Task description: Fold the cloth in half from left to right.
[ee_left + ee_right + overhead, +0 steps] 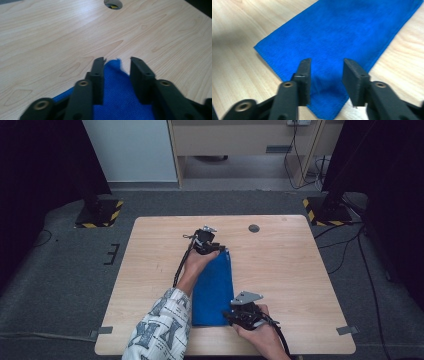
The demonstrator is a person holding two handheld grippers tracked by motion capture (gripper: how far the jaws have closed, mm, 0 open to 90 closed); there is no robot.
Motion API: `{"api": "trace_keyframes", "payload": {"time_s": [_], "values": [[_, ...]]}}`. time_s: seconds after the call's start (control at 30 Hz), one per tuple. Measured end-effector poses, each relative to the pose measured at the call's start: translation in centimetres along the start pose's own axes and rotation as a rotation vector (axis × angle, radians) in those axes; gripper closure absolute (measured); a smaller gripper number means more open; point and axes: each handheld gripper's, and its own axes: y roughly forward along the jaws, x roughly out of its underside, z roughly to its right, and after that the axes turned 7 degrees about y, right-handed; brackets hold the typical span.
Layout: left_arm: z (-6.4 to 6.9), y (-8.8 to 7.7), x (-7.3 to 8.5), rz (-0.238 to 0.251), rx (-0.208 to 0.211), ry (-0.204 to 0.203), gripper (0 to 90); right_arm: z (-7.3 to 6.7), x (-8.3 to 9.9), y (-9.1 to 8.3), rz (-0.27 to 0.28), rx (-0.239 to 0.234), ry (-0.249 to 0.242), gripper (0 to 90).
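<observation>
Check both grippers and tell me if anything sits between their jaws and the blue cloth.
Nothing visible does. The left gripper has its open jaws on either side of a far corner of the blue cloth, with only bare table beyond. The right gripper stands open over a near corner, with no other object between.

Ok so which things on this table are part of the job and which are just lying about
Part of the job:
- blue cloth, folded into a long strip
- left gripper, open over the cloth's far corner
- right gripper, open over its near corner

Just lying about:
- round cable hole in the table
- floor cables
</observation>
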Motion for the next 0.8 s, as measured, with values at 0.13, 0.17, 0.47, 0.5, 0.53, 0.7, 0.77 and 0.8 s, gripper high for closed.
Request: {"api": "trace_keyframes", "payload": {"time_s": [0.13,0.17,0.47,0.5,0.53,0.7,0.77,0.8], "values": [[0.0,-1.1,0.2,0.020,-0.005,0.036,53.9,0.5,-0.4,-0.2,0.015,0.025,0.003,40.9],[0.0,-1.3,0.3,0.020,-0.008,0.045,52.1,0.6,-0.5,-0.2,0.019,0.031,0.003,38.3],[-1.2,-4.1,1.4,0.018,-0.036,0.113,30.8,2.7,-3.1,0.7,0.073,0.047,0.002,26.6],[-1.2,-4.1,1.4,0.018,-0.036,0.113,27.9,2.7,-3.1,0.7,0.073,0.047,0.002,26.6],[-1.6,-4.4,1.6,0.012,-0.033,0.111,25.6,3.2,-3.7,1.2,0.076,0.046,0.014,25.3],[-2.3,-5.4,2.4,0.014,-0.055,0.111,18.8,4.3,-5.0,2.4,0.066,0.051,0.014,21.3],[-2.6,-5.5,2.7,0.011,-0.056,0.106,15.8,4.8,-5.5,2.9,0.064,0.046,0.013,19.2],[-2.8,-5.6,2.8,0.011,-0.055,0.104,14.3,5.1,-5.8,3.2,0.061,0.046,0.013,18.6]]}}
